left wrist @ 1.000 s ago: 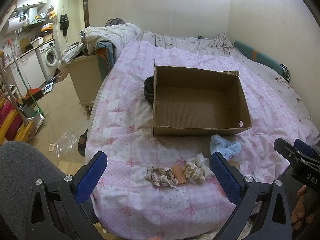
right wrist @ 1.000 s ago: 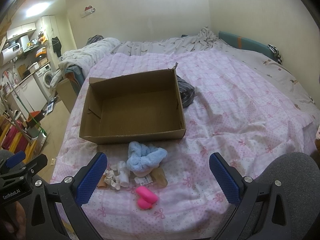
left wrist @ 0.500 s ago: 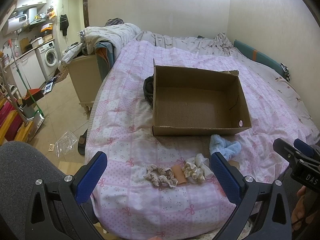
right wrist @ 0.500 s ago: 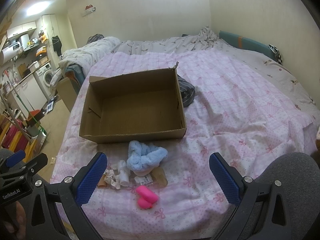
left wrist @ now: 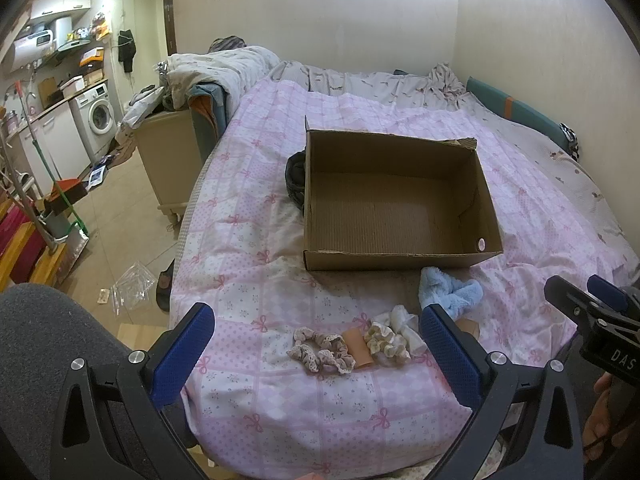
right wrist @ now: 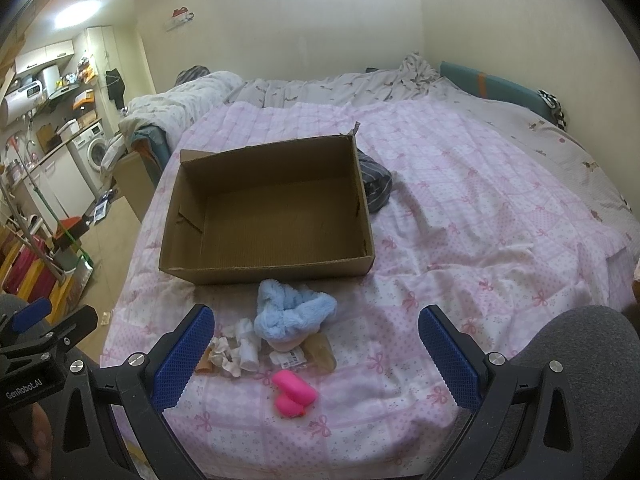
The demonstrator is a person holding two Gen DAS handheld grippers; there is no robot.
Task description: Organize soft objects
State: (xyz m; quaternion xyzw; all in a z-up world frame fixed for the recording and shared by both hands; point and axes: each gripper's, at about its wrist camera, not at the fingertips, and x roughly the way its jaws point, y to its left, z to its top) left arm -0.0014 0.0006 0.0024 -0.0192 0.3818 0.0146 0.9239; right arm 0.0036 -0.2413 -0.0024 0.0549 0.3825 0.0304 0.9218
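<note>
Nothing moved; cardboard box (left wrist: 394, 208) empty.

The cardboard box (left wrist: 394, 204) is showing matt brown corrugated board, ribbed on its floor and ragged along the cut rims. The quilt (left wrist: 256, 208) on the bed is looking like soft printed cotton, lightly creased. The blue fluffy cloth (right wrist: 290, 314) is reading as plush fleece, the scrunchies (left wrist: 322, 350) as gathered fabric with lace edging. The pink item (right wrist: 294, 394) is gleaming smooth and slightly glossy. The left tongs (left wrist: 316, 354) are wearing textured blue rubber pads (left wrist: 186, 354) on matt black plastic, with shiny metal screws.
</note>
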